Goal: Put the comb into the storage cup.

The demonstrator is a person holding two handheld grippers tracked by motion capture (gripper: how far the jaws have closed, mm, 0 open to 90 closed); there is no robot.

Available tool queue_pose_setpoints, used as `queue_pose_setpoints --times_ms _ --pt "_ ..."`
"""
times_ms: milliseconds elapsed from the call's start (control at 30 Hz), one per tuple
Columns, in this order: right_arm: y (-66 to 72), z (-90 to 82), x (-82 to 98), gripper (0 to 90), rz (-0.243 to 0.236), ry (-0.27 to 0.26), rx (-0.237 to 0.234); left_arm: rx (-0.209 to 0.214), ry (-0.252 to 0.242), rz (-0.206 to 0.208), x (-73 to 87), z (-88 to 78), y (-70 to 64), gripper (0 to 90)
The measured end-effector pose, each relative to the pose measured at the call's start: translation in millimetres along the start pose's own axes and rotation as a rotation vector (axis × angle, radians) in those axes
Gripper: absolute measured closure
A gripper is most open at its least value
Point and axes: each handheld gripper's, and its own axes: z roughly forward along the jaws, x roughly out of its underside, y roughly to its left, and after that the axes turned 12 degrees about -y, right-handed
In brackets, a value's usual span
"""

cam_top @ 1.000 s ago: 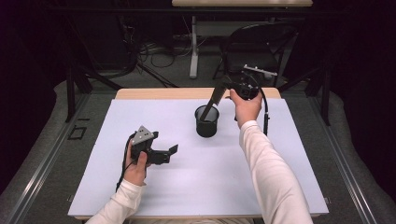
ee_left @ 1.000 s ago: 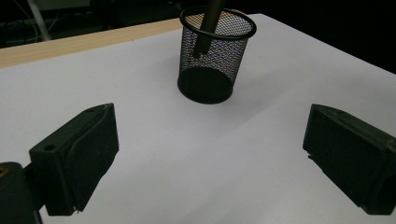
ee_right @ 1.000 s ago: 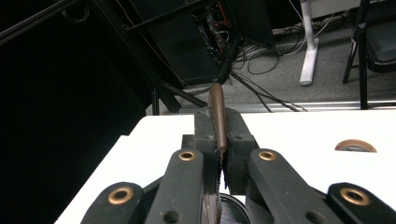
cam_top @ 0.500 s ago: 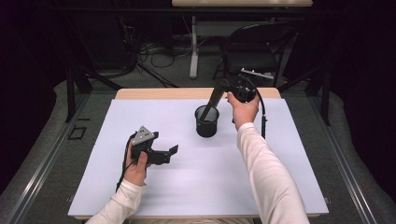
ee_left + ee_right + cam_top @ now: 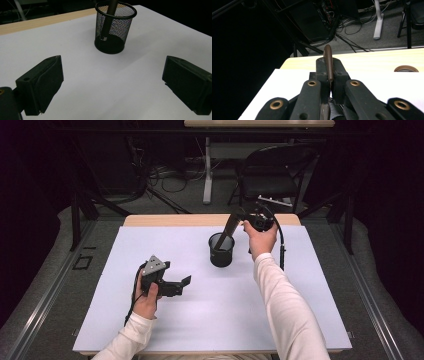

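Left gripper [image 5: 182, 282]: near the worktop's left front part, it is resting low over the white sheet in the person's left hand [image 5: 146, 301]. Its jaws are standing wide apart with nothing between them, and it is sitting in the same spot as a second ago.

White worktop sheet [image 5: 200, 320]: it is lying bare around the left gripper, with a wooden strip showing along the far edge.

Black wire-mesh pen cup [image 5: 221, 249]: it is standing upright toward the far edge, about midway between the left and right edges, and has not shifted over the last second. The left gripper view is showing it ahead [image 5: 115, 26] with the pen's lower end inside.

Dark brown pen [image 5: 229, 228]: it is leaning out of the cup toward the far right, its lower part inside the mesh and its upper part in the right gripper.

Right gripper [image 5: 329, 81]: beyond the cup, held up in the person's right hand [image 5: 260, 237], its jaws are clamping the pen, whose rounded end [image 5: 328, 62] is sticking up between them.

Change: the right hand has drifted only slightly, and the pen is keeping its tilt.

Meaning: the pen is probably being set into the cup, with the tip already in; release is not yet done.
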Motion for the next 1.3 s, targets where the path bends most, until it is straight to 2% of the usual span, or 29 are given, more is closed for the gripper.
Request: queue_pose_setpoints --times_ms 733,1033,1300 --pt "-6.3 3.9 11.7 86.6 0.015 0.017 0.004 -0.001 0.000 0.001 -0.5 -0.6 0.5 3.6" --pt "-8.8 3.7 13.3 86.5 0.025 0.009 0.007 -0.002 0.002 0.003 -0.3 -0.3 0.7 3.7" --pt "-14.6 2.7 13.0 86.5 0.055 0.014 0.008 -0.005 0.001 0.007 -0.4 -0.5 0.7 3.6"
